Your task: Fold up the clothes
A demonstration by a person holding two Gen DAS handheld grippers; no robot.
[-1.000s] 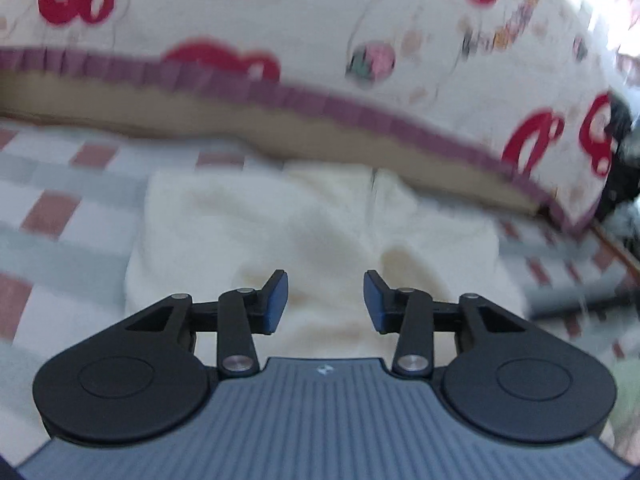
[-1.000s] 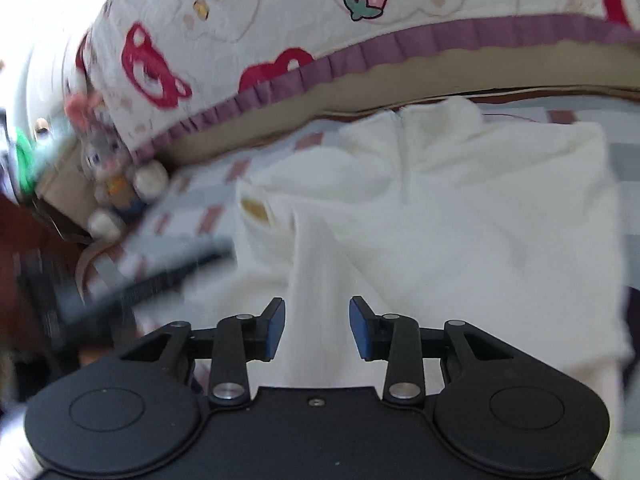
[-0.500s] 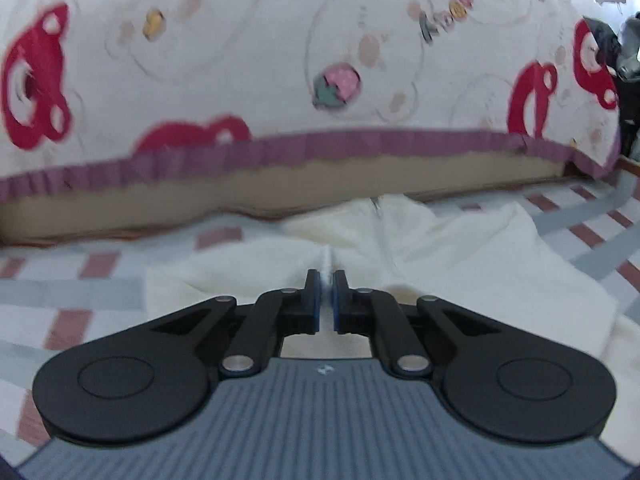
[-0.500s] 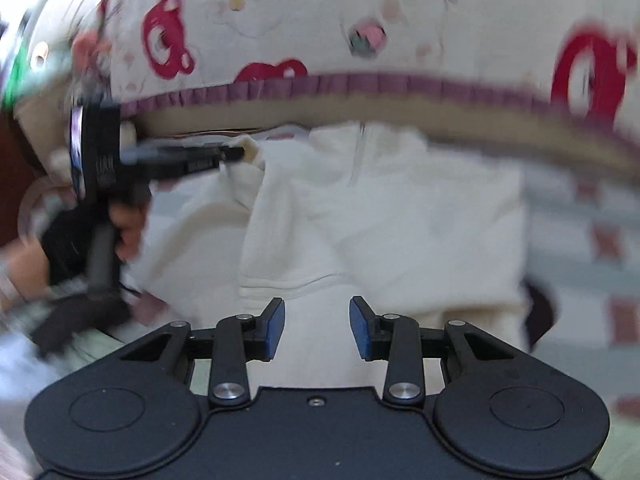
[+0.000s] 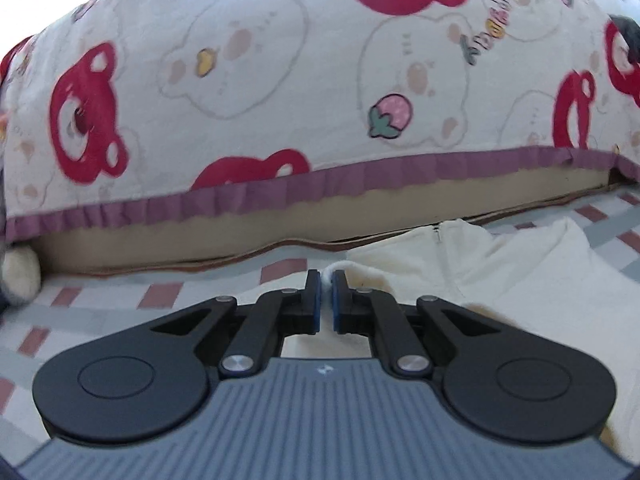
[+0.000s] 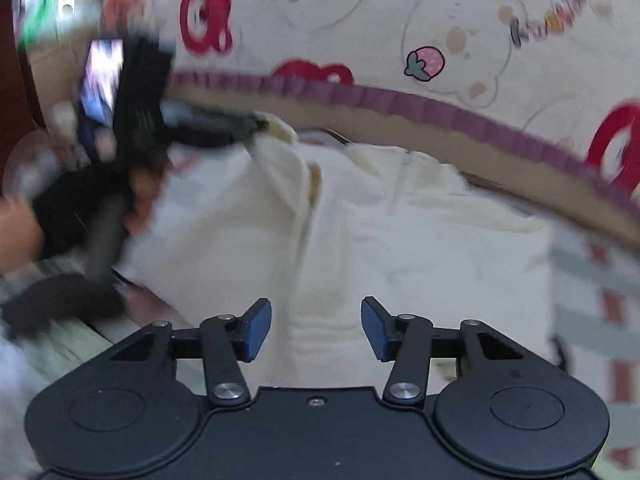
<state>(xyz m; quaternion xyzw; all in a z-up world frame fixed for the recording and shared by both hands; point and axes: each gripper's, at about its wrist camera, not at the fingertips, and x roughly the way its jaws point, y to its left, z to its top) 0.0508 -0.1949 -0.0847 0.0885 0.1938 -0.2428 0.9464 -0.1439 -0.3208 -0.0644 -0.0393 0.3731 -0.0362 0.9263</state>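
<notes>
The cream fleece zip-neck garment (image 6: 400, 240) lies flat on the checked bed. The left gripper (image 5: 327, 300) pinches only its edge, toward ten o'clock; that thin hold could slip. The right gripper (image 6: 316, 328) has just been opening, nothing between its fingers.

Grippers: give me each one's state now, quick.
Left gripper: shut on an edge of the cream garment.
Right gripper: open, jaws have just been opening, holding nothing, above the garment.
</notes>
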